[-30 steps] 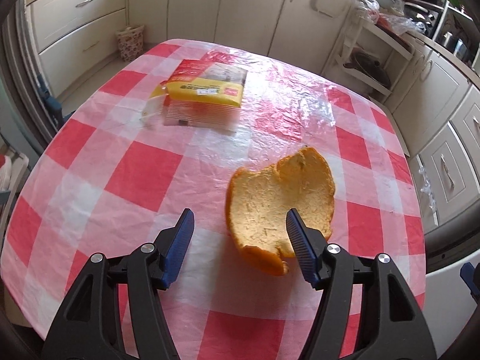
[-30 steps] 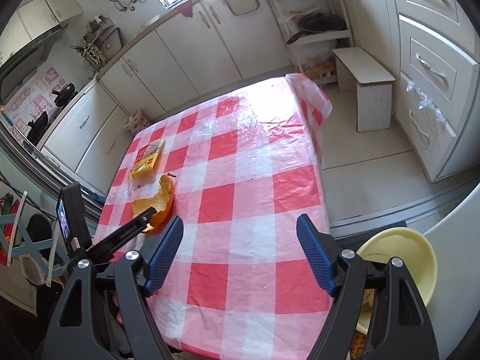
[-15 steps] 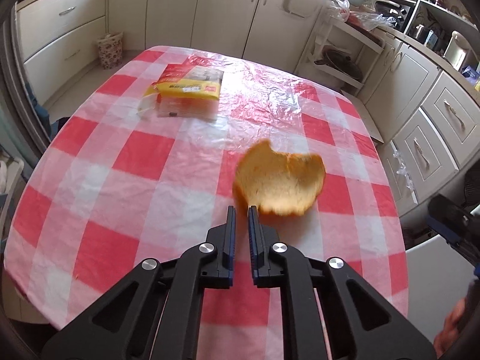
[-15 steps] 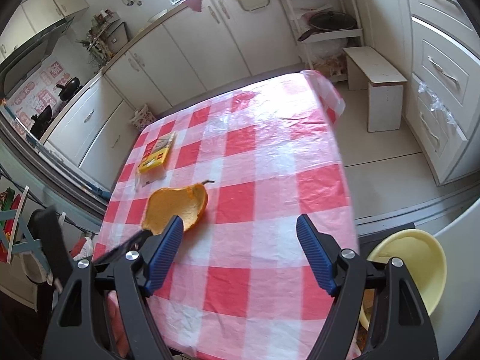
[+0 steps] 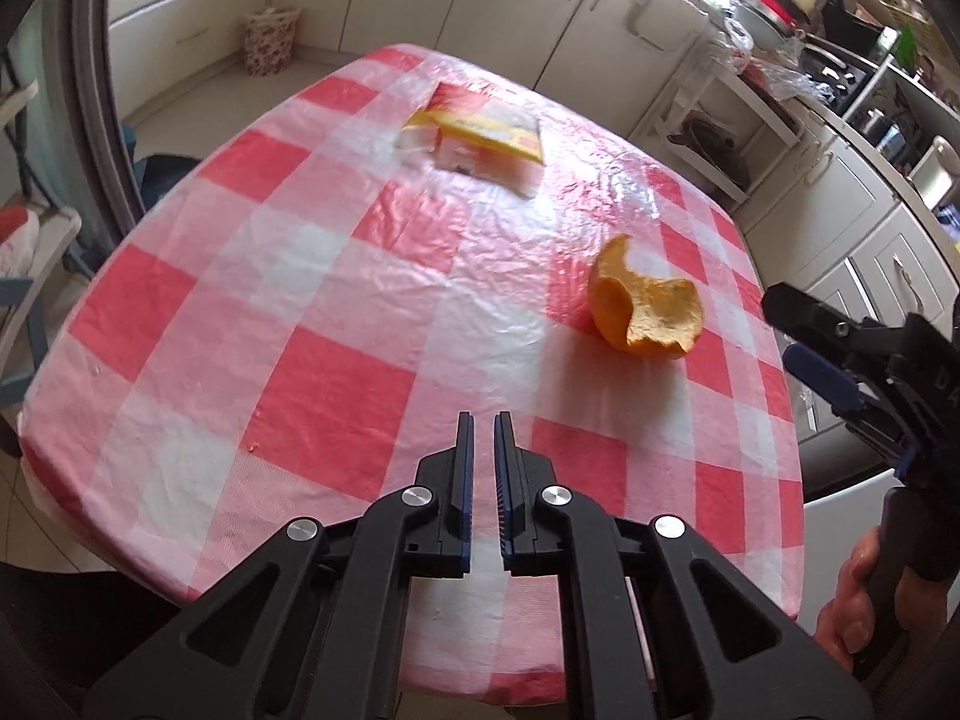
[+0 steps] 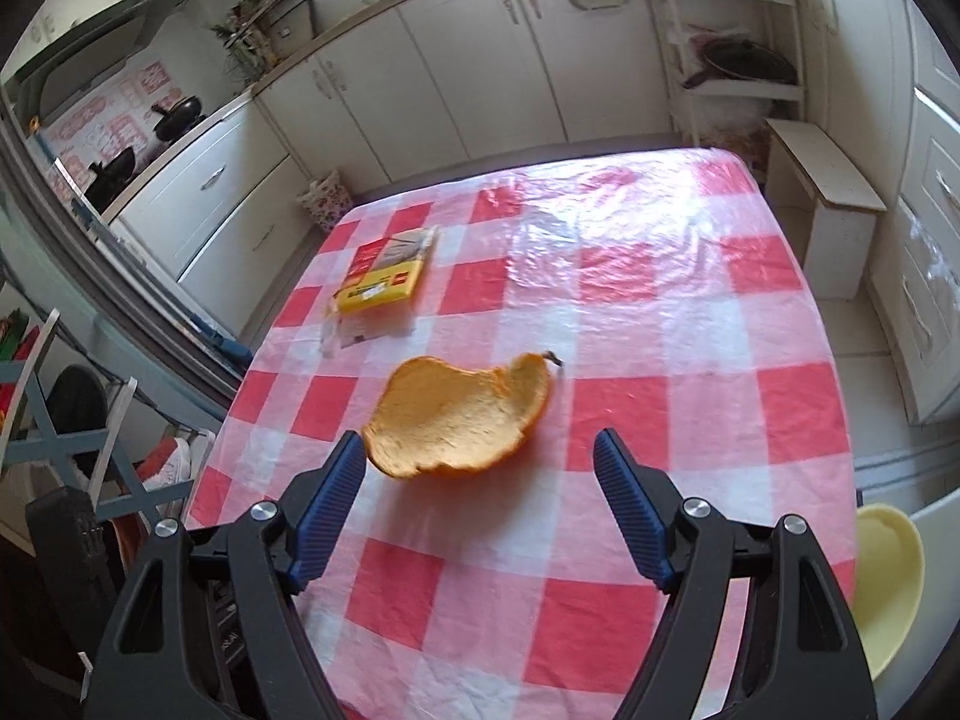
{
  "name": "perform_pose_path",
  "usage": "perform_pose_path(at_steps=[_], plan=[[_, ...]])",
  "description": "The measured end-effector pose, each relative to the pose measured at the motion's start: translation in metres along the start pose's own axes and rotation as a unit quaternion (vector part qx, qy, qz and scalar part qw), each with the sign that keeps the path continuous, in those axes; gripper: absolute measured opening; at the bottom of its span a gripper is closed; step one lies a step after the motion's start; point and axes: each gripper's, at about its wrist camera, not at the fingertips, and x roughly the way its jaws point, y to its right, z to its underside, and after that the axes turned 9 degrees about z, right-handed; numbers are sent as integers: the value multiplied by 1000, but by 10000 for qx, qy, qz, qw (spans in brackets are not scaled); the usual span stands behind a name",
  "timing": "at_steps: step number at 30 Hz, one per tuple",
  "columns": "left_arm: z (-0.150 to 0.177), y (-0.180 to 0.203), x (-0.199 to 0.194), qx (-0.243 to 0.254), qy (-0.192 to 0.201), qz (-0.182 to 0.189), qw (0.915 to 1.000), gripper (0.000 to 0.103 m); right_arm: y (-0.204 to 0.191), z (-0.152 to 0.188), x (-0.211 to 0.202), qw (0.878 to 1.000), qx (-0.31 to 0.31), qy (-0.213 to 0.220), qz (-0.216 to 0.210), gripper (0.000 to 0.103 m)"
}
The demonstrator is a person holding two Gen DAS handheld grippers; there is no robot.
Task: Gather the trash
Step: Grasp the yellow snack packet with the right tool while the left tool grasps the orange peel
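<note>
A large orange peel (image 6: 459, 417) lies on the red and white checked table (image 6: 600, 630), just ahead of my open right gripper (image 6: 480, 456), between its fingers' line. The peel also shows in the left wrist view (image 5: 645, 312), far right of my left gripper (image 5: 483, 420), which is shut on nothing above the table's near part. A yellow and red wrapper (image 5: 480, 141) lies at the far side of the table; it also shows in the right wrist view (image 6: 384, 282). The right gripper appears at the right edge of the left wrist view (image 5: 840, 360).
A pale yellow bin (image 6: 882, 588) stands below the table's right edge. White kitchen cabinets (image 6: 480, 72) ring the room. A small patterned basket (image 5: 270, 39) stands on the floor beyond the table. A white stool (image 6: 828, 204) is at the far right.
The left gripper shut, drew back and to the left, and the peel now lies free on the table. The right gripper moved in toward the peel.
</note>
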Motion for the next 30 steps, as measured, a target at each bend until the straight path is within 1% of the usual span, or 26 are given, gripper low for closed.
perform_pose_path(at_steps=[1, 3, 5, 7, 12, 15, 19, 22, 23, 24, 25, 26, 27, 28, 30], plan=[[-1, -5, 2, -74, -21, 7, 10000, 6, -6, -1, 1, 9999, -89, 40, 27, 78], [-4, -11, 3, -176, -9, 26, 9998, 6, -14, -6, 3, 9996, -261, 120, 23, 83], [-7, -17, 2, -242, 28, 28, 9997, 6, -23, -13, 10, 9992, -357, 141, 53, 83], [-10, -25, 2, -329, 59, 8, 9994, 6, -33, -23, 24, 9992, -385, 73, 62, 83], [-17, -43, 4, -643, 19, 47, 9979, 6, -78, -51, 75, 9966, -781, -239, 112, 84], [-20, -43, 5, -664, 32, 25, 9978, 7, -107, -68, 112, 9935, -1008, -452, 272, 84], [-23, -44, 8, -733, 3, 84, 9973, 7, -119, -87, 147, 9932, -849, -652, 454, 84], [-25, -46, 7, -829, 13, 132, 9965, 7, -121, -96, 168, 9928, -689, -814, 543, 84], [-27, -46, 7, -868, 23, 144, 9961, 7, -121, -97, 175, 9923, -651, -897, 555, 82], [-28, -47, 8, -896, 18, 155, 9959, 7, -121, -98, 179, 9920, -633, -937, 565, 68], [-29, -47, 8, -914, 11, 161, 9957, 7, -122, -98, 184, 9915, -657, -958, 594, 64], [-30, -48, 8, -936, 7, 162, 9955, 7, -124, -98, 183, 9913, -725, -876, 659, 46], [-31, -48, 10, -966, 4, 157, 9952, 7, -125, -98, 182, 9908, -789, -856, 683, 22], [-31, -49, 11, -981, -1, 153, 9951, 7, -126, -98, 183, 9912, -805, -903, 543, 11], [-32, -49, 12, -988, 0, 123, 9950, 7, -125, -98, 181, 9915, -822, -900, 451, 5]])
